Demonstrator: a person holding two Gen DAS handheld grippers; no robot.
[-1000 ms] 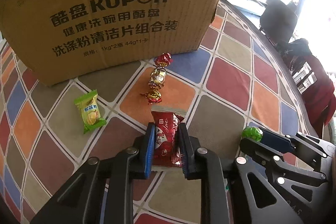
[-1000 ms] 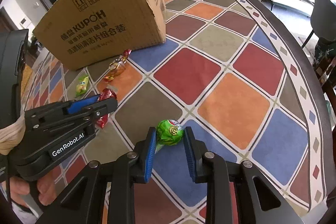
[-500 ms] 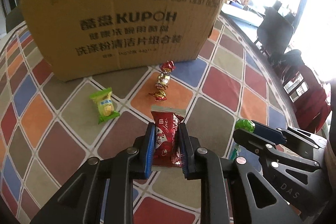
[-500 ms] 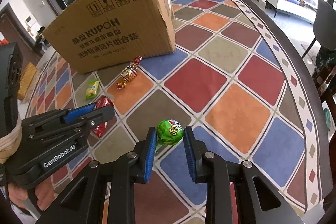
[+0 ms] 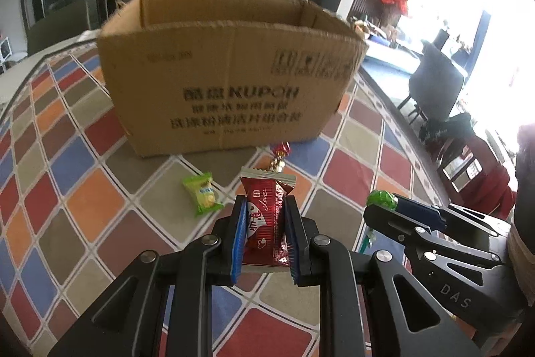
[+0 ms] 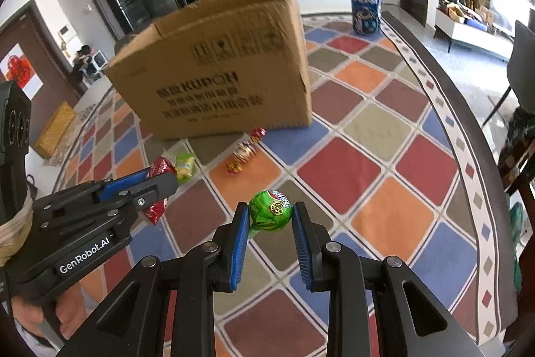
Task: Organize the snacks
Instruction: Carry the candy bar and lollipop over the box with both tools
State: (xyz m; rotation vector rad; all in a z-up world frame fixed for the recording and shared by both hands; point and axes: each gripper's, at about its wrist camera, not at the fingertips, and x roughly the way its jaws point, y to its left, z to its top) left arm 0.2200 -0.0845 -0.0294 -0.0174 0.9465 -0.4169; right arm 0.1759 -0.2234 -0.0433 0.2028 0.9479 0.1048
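The left gripper [image 5: 265, 225] is clamping a red candy packet [image 5: 266, 218] between its blue-padded fingers [image 5: 239, 236], holding it upright above the table [image 5: 80, 199], whose cloth is showing a pattern of red, orange, blue and grey diamonds. The right gripper [image 6: 270, 225] is pinching a green-wrapped lollipop [image 6: 270, 209] by its round head, with the stick pointing down behind the left finger. Both grippers are hovering side by side, pointing toward an open cardboard box [image 5: 227, 82] printed with "KUPOH" that is standing on the table ahead of them. Between the grippers and the box, a small green-and-yellow snack packet [image 5: 202, 193] is lying flat on the cloth, and a gold-and-red twist-wrapped candy [image 6: 243, 151] is lying just in front of the box's near wall. In the right wrist view, a blue Pepsi can [image 6: 365, 8] is standing upright beyond the box's right corner, near the table's far edge. The box's inside is not showing from either camera.
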